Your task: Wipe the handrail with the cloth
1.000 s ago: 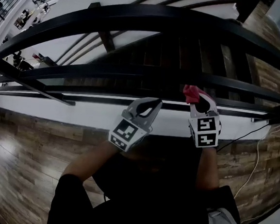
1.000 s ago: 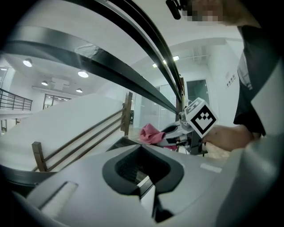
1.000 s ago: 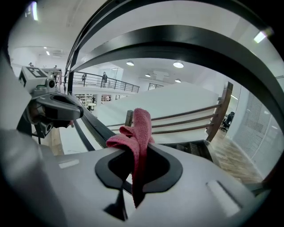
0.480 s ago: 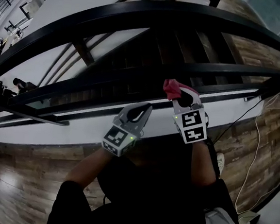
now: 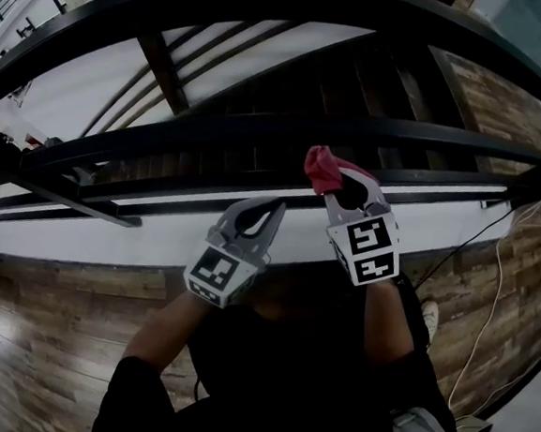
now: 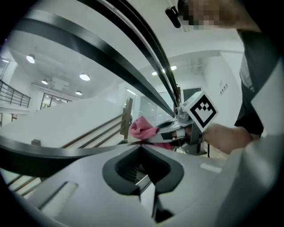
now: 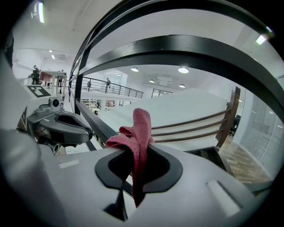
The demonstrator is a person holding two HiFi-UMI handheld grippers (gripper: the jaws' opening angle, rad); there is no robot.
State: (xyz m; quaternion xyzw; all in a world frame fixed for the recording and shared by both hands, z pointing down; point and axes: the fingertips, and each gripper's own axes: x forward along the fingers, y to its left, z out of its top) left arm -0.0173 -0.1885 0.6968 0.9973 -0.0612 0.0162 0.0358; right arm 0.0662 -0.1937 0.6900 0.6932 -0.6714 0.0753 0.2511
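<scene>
The black handrail (image 5: 299, 1) arcs across the top of the head view, with a lower black rail (image 5: 372, 133) beneath it. My right gripper (image 5: 338, 180) is shut on a red cloth (image 5: 322, 166), whose bunched end sticks up just below the lower rail. In the right gripper view the cloth (image 7: 138, 131) hangs folded between the shut jaws, under the broad handrail (image 7: 191, 53). My left gripper (image 5: 278, 205) is beside it on the left, shut and empty. From the left gripper view (image 6: 141, 146) the cloth (image 6: 141, 127) shows ahead.
A white ledge (image 5: 156, 233) runs under the rails, above a wood-plank floor (image 5: 44, 332). Dark stair treads (image 5: 357, 86) lie beyond the rails. A thin cable (image 5: 500, 278) trails down the right side. A far balcony railing (image 7: 111, 91) shows in the right gripper view.
Both grippers have shifted a little to the left in the head view, and the view itself has turned. The right gripper still holds the cloth, now closer under the lower rail.
</scene>
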